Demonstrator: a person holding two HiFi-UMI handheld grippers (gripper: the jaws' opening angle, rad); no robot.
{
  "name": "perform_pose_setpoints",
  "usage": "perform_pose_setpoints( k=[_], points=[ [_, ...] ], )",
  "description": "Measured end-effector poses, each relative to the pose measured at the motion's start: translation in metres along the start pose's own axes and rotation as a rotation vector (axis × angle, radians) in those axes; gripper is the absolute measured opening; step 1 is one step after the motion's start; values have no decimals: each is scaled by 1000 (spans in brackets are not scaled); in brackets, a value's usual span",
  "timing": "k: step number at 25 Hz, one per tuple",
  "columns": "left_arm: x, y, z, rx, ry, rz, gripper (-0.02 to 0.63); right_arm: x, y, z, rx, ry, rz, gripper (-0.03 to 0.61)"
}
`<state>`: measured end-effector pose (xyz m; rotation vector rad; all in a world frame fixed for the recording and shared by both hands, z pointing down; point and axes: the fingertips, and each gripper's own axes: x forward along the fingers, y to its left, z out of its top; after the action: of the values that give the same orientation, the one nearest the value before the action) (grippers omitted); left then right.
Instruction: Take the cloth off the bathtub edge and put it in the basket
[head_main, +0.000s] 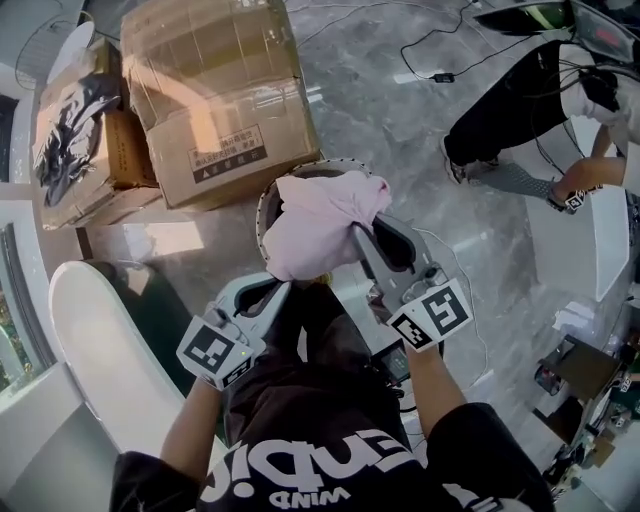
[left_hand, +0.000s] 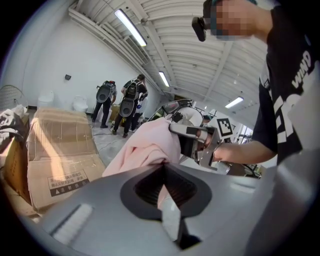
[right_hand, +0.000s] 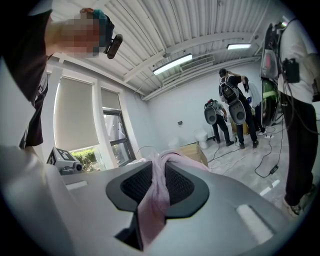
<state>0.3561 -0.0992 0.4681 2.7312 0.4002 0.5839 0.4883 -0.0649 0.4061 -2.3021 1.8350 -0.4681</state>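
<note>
**Pink cloth up over the basket, both tongs clenched on it**

Closest in, down at the left, there's the white bathtub edge (head_main: 95, 335), and the cloth is well clear of it. The left tongs (head_main: 278, 288) are clamped on the lower left corner of the pink cloth (head_main: 320, 225). The right tongs (head_main: 366, 233) are clamped on a fold at its right side, with a strip of pink trailing back between the jaws. The cloth hangs bunched between the two, right above the mouth of the round wire basket (head_main: 262, 212) on the grey floor (head_main: 400, 130). Whether it touches the rim, I can't tell. Just behind the basket sits a cardboard box (head_main: 215, 90). Farther off, at the right, another person (head_main: 510, 105) stands among cables.
</note>
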Motion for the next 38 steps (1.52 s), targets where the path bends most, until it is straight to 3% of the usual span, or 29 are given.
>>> perform_pose_setpoints(
  k=[11,17,27,38],
  points=[
    [26,44,-73,-75,39,32,-3,13,-44,-98,56,91,-57,89],
    [45,57,-110,-61,63,25,-3,16,-62,-170,69,158,-83,81],
    [50,64,-163,-123,102,15,-3,19,-82,-266,85,276,-136,81],
    [53,72,-174,-153,110,19,-3,15,-82,-305,52,387,-156,84]
  ],
)
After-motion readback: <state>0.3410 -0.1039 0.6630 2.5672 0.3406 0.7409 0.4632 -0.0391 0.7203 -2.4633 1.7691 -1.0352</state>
